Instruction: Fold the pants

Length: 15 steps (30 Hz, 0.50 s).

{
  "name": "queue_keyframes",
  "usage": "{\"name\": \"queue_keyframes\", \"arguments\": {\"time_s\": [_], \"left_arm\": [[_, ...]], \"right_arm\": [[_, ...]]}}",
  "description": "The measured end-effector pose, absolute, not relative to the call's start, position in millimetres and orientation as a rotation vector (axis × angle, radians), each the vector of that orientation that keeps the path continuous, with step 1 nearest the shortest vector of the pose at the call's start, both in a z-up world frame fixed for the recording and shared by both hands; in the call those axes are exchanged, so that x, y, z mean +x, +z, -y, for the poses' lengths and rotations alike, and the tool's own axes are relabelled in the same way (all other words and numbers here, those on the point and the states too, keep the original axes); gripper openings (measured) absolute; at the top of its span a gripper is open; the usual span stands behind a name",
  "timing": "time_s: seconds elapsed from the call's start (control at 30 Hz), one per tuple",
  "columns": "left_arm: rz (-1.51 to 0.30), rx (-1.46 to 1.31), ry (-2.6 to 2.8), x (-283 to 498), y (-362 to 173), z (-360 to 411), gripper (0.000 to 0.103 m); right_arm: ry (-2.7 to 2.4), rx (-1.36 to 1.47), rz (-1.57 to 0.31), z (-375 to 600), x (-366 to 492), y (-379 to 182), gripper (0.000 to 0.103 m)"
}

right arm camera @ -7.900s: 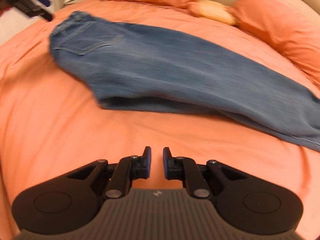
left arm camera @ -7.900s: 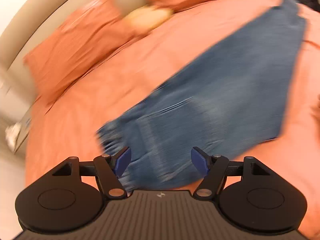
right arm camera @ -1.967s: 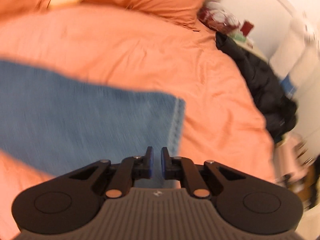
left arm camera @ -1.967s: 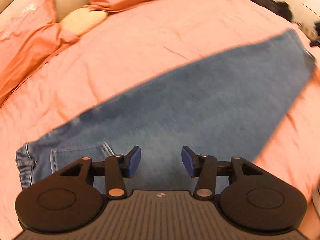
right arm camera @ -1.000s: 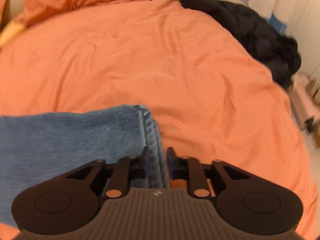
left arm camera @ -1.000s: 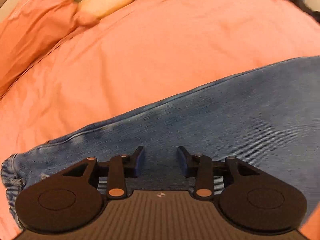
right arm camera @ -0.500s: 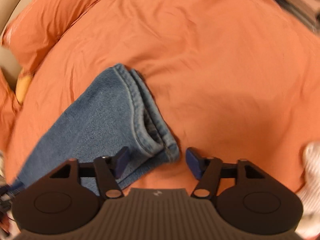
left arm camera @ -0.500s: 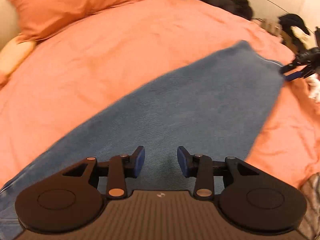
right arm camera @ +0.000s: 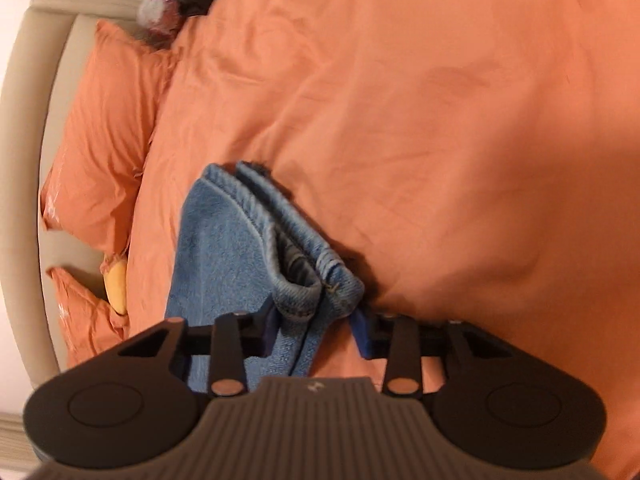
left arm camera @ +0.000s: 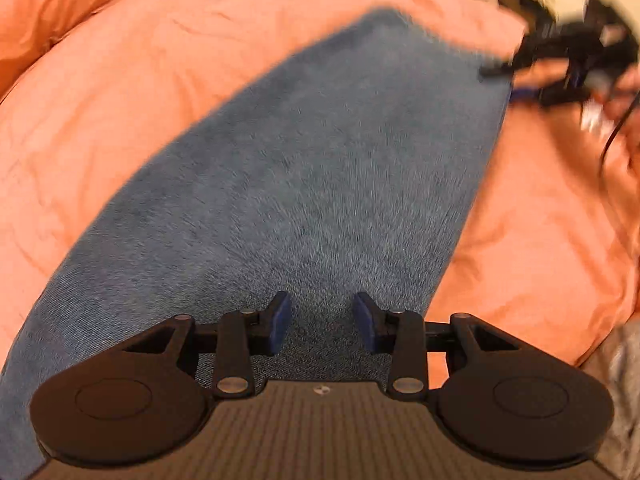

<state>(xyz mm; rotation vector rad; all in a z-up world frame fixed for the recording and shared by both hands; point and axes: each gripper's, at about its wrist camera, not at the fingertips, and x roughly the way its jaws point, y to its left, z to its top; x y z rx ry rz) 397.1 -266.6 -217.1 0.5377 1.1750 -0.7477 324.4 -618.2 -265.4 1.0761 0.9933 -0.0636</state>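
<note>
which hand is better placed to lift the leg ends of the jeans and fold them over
Right. Its tongs have just been closing around the stacked hems of the jeans. The left tongs stand open over the middle of the legs, gripping nothing.

1. Pants (left arm camera: 320,168) lie flat on bed (left arm camera: 140,92), running diagonally.
2. Left tongs (left arm camera: 320,322) over the leg's mid-part.
3. Right tongs (right arm camera: 314,326) at hem end, hems between them.
4. Pillows (right arm camera: 108,152) against headboard (right arm camera: 28,128), left of the hems.

No readable text, labels, brands, numbers or signs found, only a small pale mark, too small to be read, on each gripper body.
</note>
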Motion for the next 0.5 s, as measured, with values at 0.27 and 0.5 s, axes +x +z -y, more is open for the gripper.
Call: {"name": "queue_keyframes", "arguments": {"time_s": [0.27,0.5], "left_arm": [[-1.183,0.575,-0.769,399.3,-227.4,265.9,0.044],[-1.09,0.574,-0.681,452.5,-197.3,231.1,0.041]], "right_arm": [[0.045,0.768,-0.895,577.5,328.5,-176.7,0.021],[0.142,0.555,-0.867,535.0,333.2,-109.1,0.02]]}}
